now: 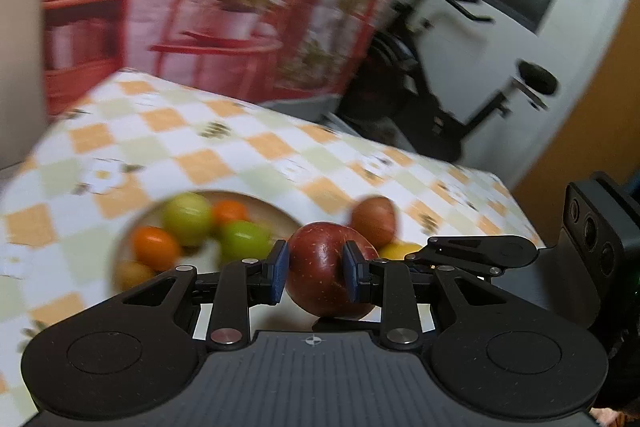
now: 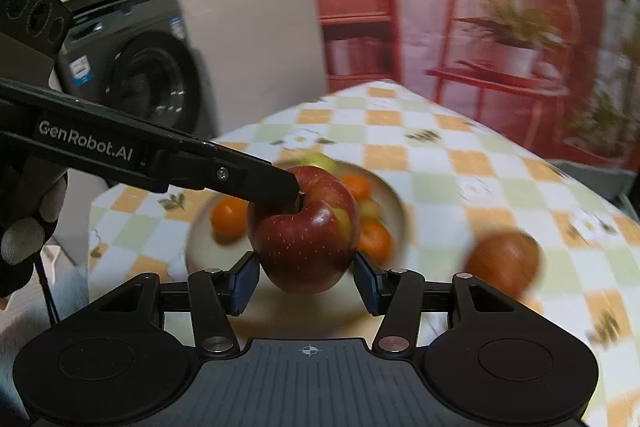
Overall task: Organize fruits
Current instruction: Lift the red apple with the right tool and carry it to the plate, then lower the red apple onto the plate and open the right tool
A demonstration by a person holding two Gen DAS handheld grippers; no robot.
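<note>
A dark red apple (image 1: 326, 269) sits between the blue pads of my left gripper (image 1: 316, 269), which is shut on it above the table. The same apple (image 2: 306, 233) fills the right wrist view, with the left gripper's finger (image 2: 260, 181) across its top. My right gripper (image 2: 306, 277) is open around the apple's lower half; its pads stand just apart from the skin. A pale plate (image 1: 276, 213) holds green and orange fruits (image 1: 188, 219). It also shows in the right wrist view (image 2: 396, 211). A brownish-red fruit (image 1: 374, 221) lies on the cloth beside the plate, also in the right wrist view (image 2: 502, 261).
A checked orange, green and white tablecloth (image 1: 208, 147) covers the table. A yellow fruit (image 1: 400, 251) lies just behind the left gripper's right finger. A washing machine (image 2: 152, 75) stands beyond the table's left edge, an exercise bike (image 1: 440, 99) beyond its far side.
</note>
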